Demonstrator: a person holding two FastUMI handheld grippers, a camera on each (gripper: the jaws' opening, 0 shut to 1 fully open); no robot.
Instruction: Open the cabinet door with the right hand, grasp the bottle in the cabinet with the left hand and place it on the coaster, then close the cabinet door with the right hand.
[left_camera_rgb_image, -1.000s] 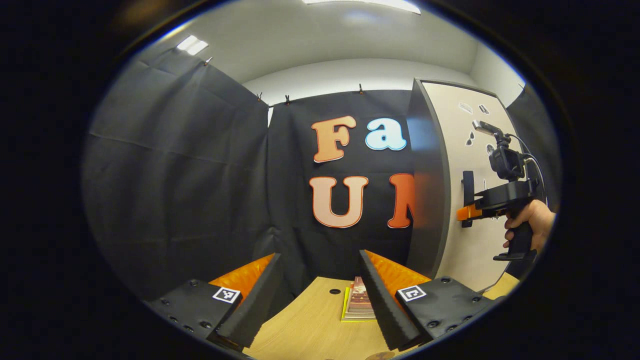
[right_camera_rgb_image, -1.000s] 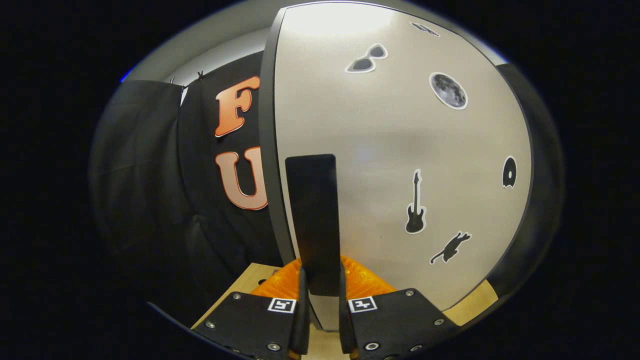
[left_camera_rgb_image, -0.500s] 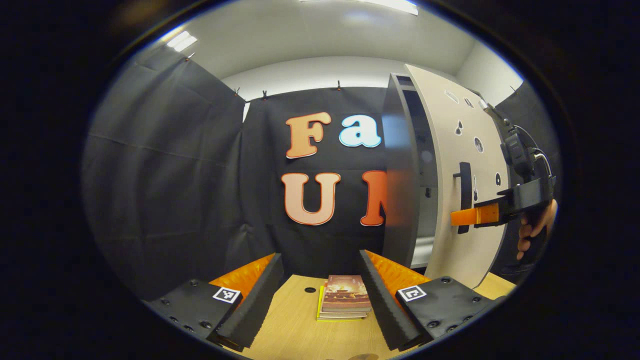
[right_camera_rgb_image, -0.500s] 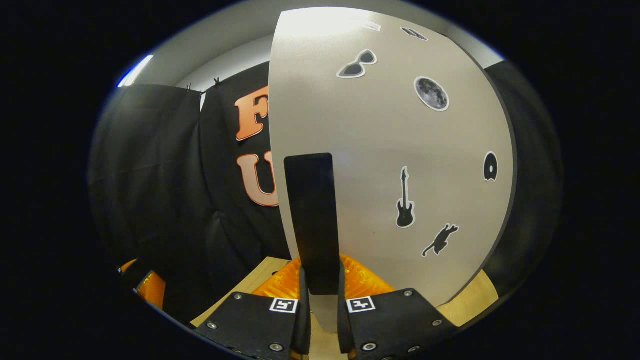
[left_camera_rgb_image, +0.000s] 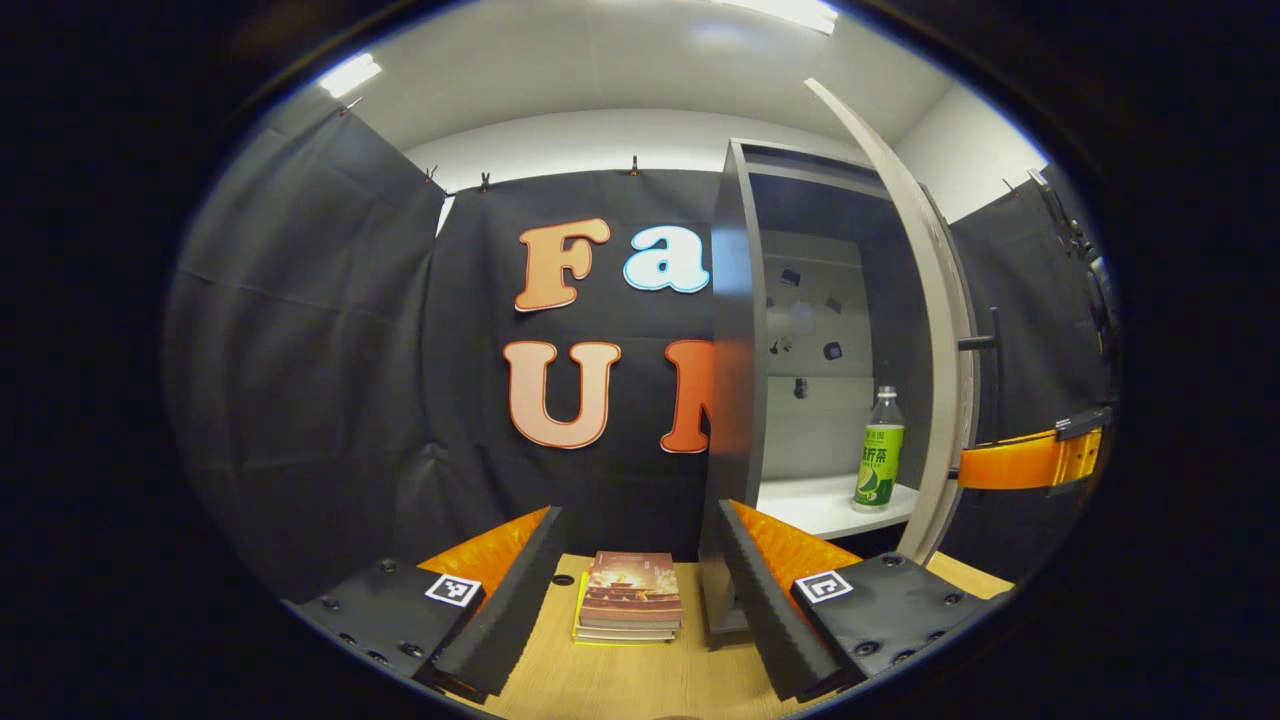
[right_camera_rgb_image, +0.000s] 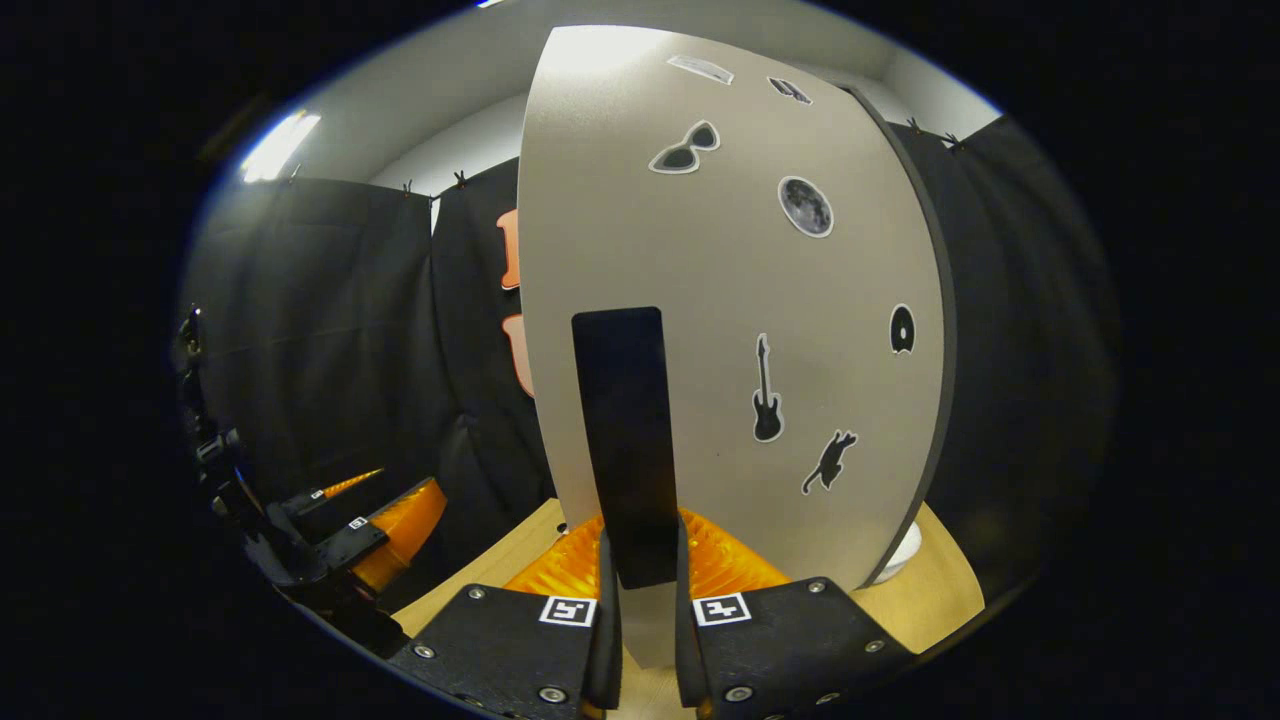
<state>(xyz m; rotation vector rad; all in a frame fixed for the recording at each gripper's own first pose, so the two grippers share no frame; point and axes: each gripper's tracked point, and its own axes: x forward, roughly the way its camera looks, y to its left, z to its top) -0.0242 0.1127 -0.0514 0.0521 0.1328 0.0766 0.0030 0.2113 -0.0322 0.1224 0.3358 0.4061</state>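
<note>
Green-labelled bottle (left_camera_rgb_image: 879, 450) upright on cabinet (left_camera_rgb_image: 740, 330) shelf, door (right_camera_rgb_image: 720, 300) swung open. Right gripper (right_camera_rgb_image: 645, 640) clenched on door handle (right_camera_rgb_image: 625, 440). Left gripper (left_camera_rgb_image: 640, 610) released, over books (left_camera_rgb_image: 630, 608).

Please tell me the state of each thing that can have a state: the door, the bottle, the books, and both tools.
Cabinet door: swung open, held by its handle.
Bottle: upright on the cabinet shelf, capped, not grasped.
Books: stacked flat on the table, closed.
Left tool: open, holding nothing.
Right tool: shut on the handle.
</note>
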